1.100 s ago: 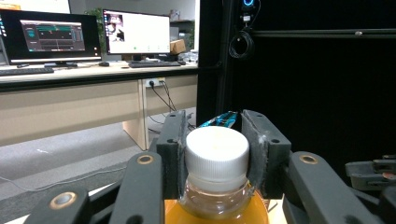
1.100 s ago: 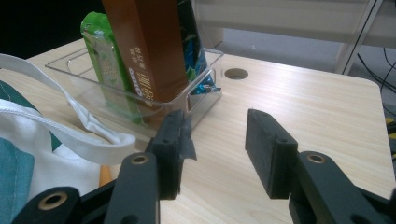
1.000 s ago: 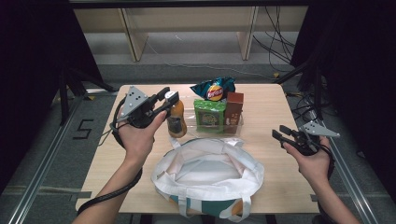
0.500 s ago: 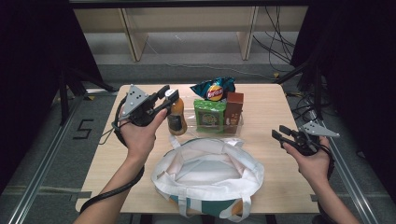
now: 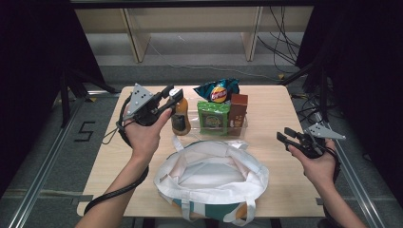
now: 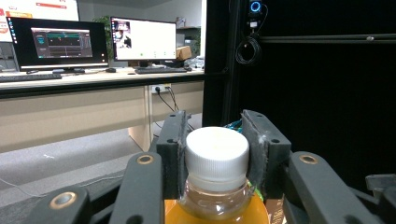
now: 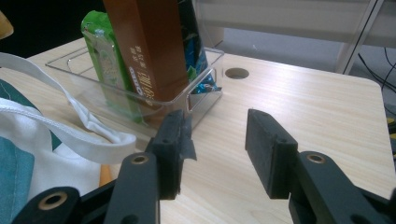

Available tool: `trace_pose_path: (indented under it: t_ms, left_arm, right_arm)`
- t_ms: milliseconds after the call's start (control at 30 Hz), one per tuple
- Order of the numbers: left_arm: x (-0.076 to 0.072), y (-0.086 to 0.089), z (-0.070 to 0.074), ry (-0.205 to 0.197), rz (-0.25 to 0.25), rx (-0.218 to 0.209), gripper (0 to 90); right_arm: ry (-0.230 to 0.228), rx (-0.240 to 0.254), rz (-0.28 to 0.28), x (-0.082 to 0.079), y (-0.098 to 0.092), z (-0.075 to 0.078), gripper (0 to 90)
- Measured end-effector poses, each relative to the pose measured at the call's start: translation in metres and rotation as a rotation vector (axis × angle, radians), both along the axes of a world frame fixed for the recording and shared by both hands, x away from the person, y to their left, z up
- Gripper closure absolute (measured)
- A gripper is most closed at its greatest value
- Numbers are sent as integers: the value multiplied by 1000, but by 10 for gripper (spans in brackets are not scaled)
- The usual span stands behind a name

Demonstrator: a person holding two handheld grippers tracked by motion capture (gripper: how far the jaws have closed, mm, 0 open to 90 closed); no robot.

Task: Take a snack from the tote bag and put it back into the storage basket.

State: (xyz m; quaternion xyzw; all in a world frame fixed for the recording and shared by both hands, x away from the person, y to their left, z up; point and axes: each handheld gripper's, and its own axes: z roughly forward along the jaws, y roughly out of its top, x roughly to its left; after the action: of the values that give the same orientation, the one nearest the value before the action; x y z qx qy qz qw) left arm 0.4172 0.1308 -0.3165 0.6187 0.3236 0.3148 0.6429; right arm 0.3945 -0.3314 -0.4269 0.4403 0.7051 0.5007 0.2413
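Note:
An orange juice bottle (image 5: 180, 121) with a white cap (image 6: 216, 151) stands upright at the left end of a clear tray (image 7: 140, 106). My left gripper (image 5: 172, 97) reaches in from the left, level with the cap. Its pads (image 6: 173, 154) press both sides of the cap, so it is shut on the bottle. My right gripper (image 5: 284, 135) hovers low over the table's right side and points left toward the tray. It stands open (image 7: 217, 140) with only bare wood between its fingers.
The tray also holds a green packet (image 5: 212, 116), a brown carton (image 5: 238, 109) and a blue chip bag (image 5: 217, 90) behind them. A white tote bag (image 5: 214, 175) lies open at the table's near edge. Its handle (image 7: 70, 126) lies close to the right gripper.

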Motion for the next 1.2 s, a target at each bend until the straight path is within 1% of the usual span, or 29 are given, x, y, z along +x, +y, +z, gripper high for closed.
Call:
trace_pose_path:
  t_ms: [33, 133, 167, 267, 333, 367, 400, 467, 533, 600, 667, 700, 733, 767, 800, 833, 867, 900, 967, 1000, 1033, 1100, 1133, 1200]
  left_arm:
    - [1, 0, 0, -1, 0, -3, 614]
    - [2, 0, -1, -1, 5, -3, 615]
    - [3, -1, -1, -1, 5, -2, 615]
    - [5, -1, -1, -2, 11, -4, 614]
    - [7, -1, -1, -4, 14, -4, 614]
    - [8, -2, -1, -3, 14, -1, 614]
    - [8, -2, -1, 2, 18, -4, 614]
    - [11, -3, -2, 1, 20, -6, 614]
    - [12, -3, -2, 2, 21, -7, 614]
    - [13, -4, -3, 5, 24, -12, 614]
    - [15, -4, -2, 2, 28, -8, 614]
    - [16, -5, -2, 1, 28, -8, 614]
    - [17, -5, -2, 2, 28, -8, 614]
    - [17, -5, -2, 2, 30, -9, 614]
    - [18, -6, -2, 2, 31, -9, 614]
    - [19, -6, -1, 1, 30, -10, 614]
    - [19, -6, -1, 1, 30, -8, 614]
    - [20, -6, -1, 2, 32, -8, 614]
    - [21, -6, -2, 4, 33, -8, 614]
    - [22, -6, -2, 3, 34, -8, 614]
    - [22, -6, -2, 2, 35, -5, 614]
    - [24, -7, -3, 2, 37, -5, 614]
    - [25, -7, -3, 1, 37, -1, 614]
    - [27, -7, -3, 4, 37, -1, 614]
  right_arm:
    - [-7, -6, -3, 0, 0, 0, 583]
    - [-1, -4, 1, 0, 0, 0, 583]
    - [-9, -11, 2, 1, 0, -1, 583]
    - [0, -3, 1, 0, 0, 0, 583]
    - [-13, -15, 5, 1, -1, -1, 583]
    - [-33, -21, 4, 3, -1, -2, 582]
    - [-36, -28, 4, 3, -2, -2, 582]
    - [-41, -27, 2, 3, -2, -2, 583]
    - [-35, -22, 4, 3, -2, -2, 583]
    - [-43, -27, -2, 3, -2, -2, 581]
    - [-25, -11, -7, 3, -1, -2, 581]
    - [-21, -15, 0, 3, -1, -2, 581]
    - [8, -7, -5, 0, 0, -1, 581]
    - [-4, -13, -5, 1, -1, -1, 581]
    - [-10, -3, -14, 1, 0, -1, 581]
    - [1, 1, -14, 0, 0, -1, 580]
    - [-6, 1, -17, 1, 0, -1, 581]
    - [3, -2, -11, 1, 0, -1, 580]
    - [2, 1, -12, 0, 0, -1, 581]
    - [-17, -6, -14, 1, -1, -2, 581]
    - [-7, -5, -8, 1, -1, -1, 581]
    - [-12, -6, -11, 1, -1, -2, 580]
    - [-7, 5, -22, 1, 1, -2, 580]
    - [-2, 1, -14, 0, 0, -1, 580]
